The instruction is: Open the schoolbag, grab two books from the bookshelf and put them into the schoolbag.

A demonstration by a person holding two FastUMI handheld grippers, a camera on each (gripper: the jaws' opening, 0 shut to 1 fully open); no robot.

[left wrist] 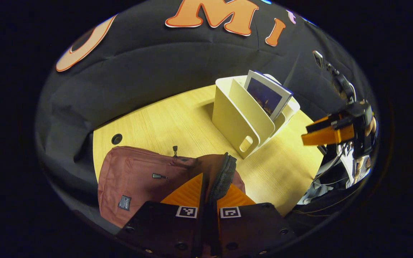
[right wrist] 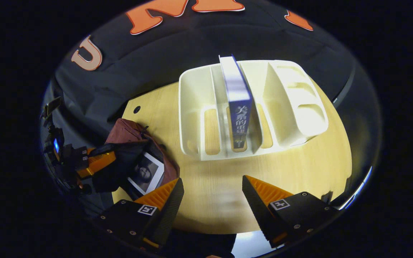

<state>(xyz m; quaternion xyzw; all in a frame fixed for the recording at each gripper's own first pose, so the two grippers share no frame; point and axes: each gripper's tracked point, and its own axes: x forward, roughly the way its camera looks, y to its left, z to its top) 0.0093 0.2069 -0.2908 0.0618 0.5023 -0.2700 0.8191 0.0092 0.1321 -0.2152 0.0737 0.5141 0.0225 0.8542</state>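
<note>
Standing book (right wrist: 238,104) in bookshelf (right wrist: 299,107): spine lettering illegible.

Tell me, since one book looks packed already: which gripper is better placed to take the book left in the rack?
Right. The right gripper is open, empty and faces the upright book in the white rack. The left gripper is shut on the schoolbag flap, holding it open.
</note>
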